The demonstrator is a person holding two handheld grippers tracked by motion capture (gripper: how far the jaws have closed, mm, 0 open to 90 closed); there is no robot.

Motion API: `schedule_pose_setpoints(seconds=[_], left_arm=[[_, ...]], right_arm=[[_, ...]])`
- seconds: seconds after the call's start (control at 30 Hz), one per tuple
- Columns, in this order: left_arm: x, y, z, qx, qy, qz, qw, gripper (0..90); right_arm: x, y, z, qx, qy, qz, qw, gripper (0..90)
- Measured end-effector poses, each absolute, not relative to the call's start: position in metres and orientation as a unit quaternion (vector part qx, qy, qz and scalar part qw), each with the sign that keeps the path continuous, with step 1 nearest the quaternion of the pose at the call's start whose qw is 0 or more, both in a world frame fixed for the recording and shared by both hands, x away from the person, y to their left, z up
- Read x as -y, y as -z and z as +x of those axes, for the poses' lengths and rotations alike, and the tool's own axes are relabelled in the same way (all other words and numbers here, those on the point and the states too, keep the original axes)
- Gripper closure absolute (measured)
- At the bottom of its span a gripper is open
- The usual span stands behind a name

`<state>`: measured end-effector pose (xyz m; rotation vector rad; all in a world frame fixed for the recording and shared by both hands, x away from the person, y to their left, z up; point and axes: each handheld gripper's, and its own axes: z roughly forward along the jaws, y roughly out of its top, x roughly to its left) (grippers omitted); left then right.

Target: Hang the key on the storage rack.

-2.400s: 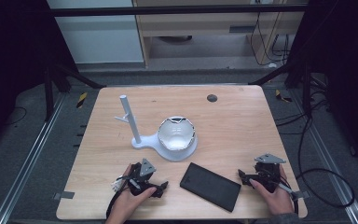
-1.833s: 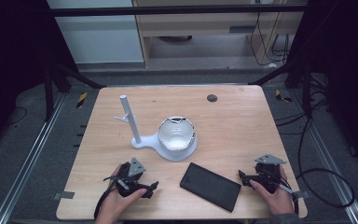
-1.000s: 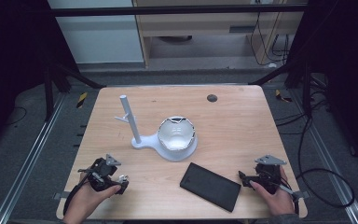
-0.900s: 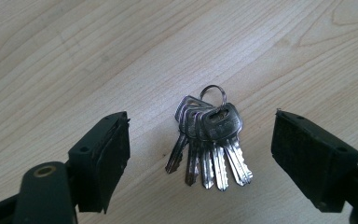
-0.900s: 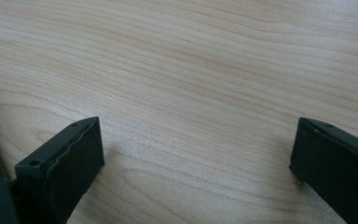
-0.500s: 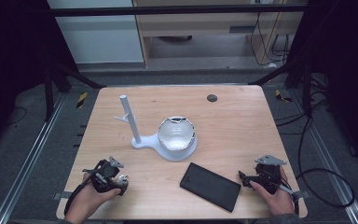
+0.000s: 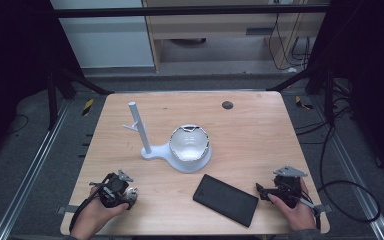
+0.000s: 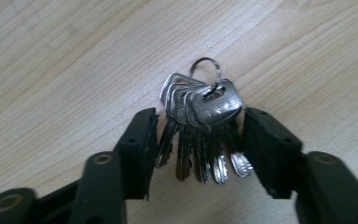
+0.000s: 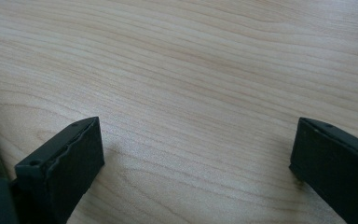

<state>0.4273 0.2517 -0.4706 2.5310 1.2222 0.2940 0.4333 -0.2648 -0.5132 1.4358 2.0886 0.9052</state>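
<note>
left gripper low over the near-left corner of the desk, bunch of keys lying flat on the wood between its jaws. jaws have just been closing, now about half way in. left jaw sits right at the outermost key, looks to be touching or almost; right jaw is just beside the bunch with a thin gap visible, so no proper grip yet. key ring points away from the gripper, blades fan back toward it. in the high view the left gripper is in the person's left hand, keys too small to make out there

right gripper near the right front edge in the person's right hand, jaws wide apart, bare wood between them in the right gripper view, holding nothing

black phone lies flat, skewed, between the two grippers, nearer the right one, jaw tips just beside its right end, not clearly touching. white stand with upright post and a bowl-shaped thing on its base sits mid-desk, well apart from both grippers. small dark round spot toward the far edge
</note>
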Motion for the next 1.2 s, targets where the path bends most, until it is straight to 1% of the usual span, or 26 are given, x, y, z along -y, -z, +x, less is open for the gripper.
schedule_pose_setpoints(seconds=[0.1,0.27,0.33,0.43,0.5,1.2], left_arm=[[-0.255,0.47,0.428,-0.427,-0.096,0.884,0.162,55.4],[-0.258,0.469,0.429,-0.422,-0.087,0.888,0.162,65.9],[-0.259,0.469,0.429,-0.418,-0.088,0.89,0.159,71.8],[-0.26,0.468,0.429,-0.415,-0.086,0.892,0.16,74.1],[-0.26,0.467,0.43,-0.412,-0.085,0.893,0.16,79.1],[-0.256,0.458,0.433,-0.402,-0.08,0.898,0.159,80.0]], right_arm=[[0.265,0.513,0.433,-0.757,-0.328,0.52,0.223,2.6],[0.265,0.513,0.433,-0.756,-0.328,0.52,0.223,2.6],[0.265,0.513,0.433,-0.756,-0.328,0.52,0.223,2.6],[0.265,0.513,0.433,-0.756,-0.328,0.52,0.223,2.6],[0.265,0.513,0.433,-0.756,-0.328,0.52,0.223,2.6],[0.265,0.513,0.433,-0.756,-0.328,0.52,0.223,2.6]])
